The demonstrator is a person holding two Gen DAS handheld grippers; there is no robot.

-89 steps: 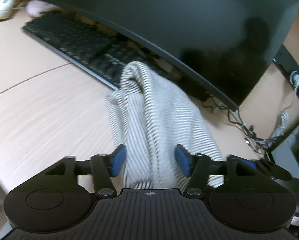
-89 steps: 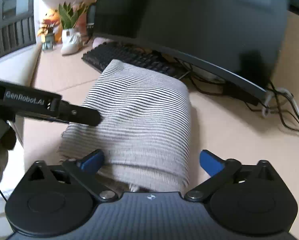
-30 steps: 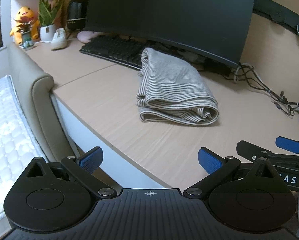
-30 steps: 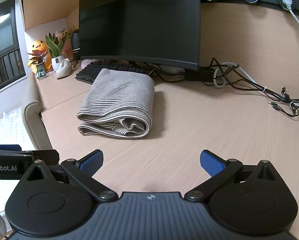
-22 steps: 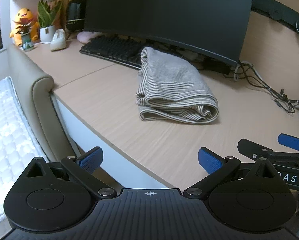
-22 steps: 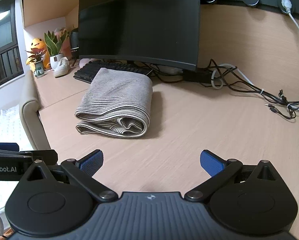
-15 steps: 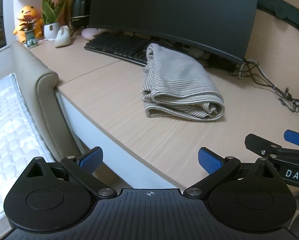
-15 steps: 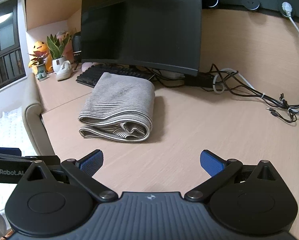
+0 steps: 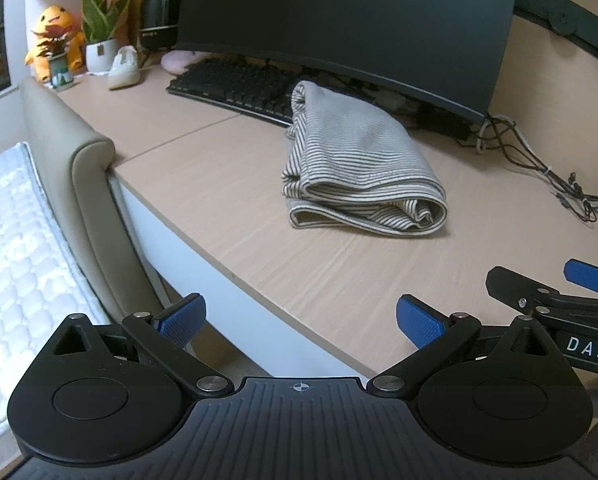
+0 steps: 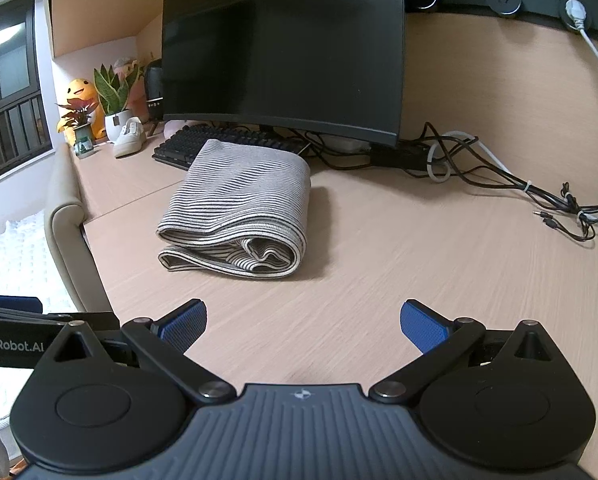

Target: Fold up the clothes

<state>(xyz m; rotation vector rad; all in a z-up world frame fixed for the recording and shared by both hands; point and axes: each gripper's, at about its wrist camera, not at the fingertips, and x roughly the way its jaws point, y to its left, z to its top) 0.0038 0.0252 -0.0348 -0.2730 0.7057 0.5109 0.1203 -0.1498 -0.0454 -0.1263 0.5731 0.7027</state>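
Nearest, the left tool [image 9: 299, 320] has its blue pads spread wide and holds nothing; it hangs over the near edge of the desk [image 9: 227, 208]. The right tool [image 10: 303, 320] is also released and empty, above the desk surface. Farther away, well apart from both tools, the striped cloth [image 10: 239, 216] lies folded in layers on the desk. Its far end touches the keyboard [image 9: 235, 84]. Behind the keyboard stands a dark monitor [image 10: 287, 56], and cables [image 10: 499, 176] lie at the far right.

My desk [image 10: 379, 280] has a big dark monitor [image 10: 283, 52] at the far side, black keyboard [image 9: 235, 86] under it, cables [image 10: 499, 176] tangled right, plant [image 9: 99, 28] far left.
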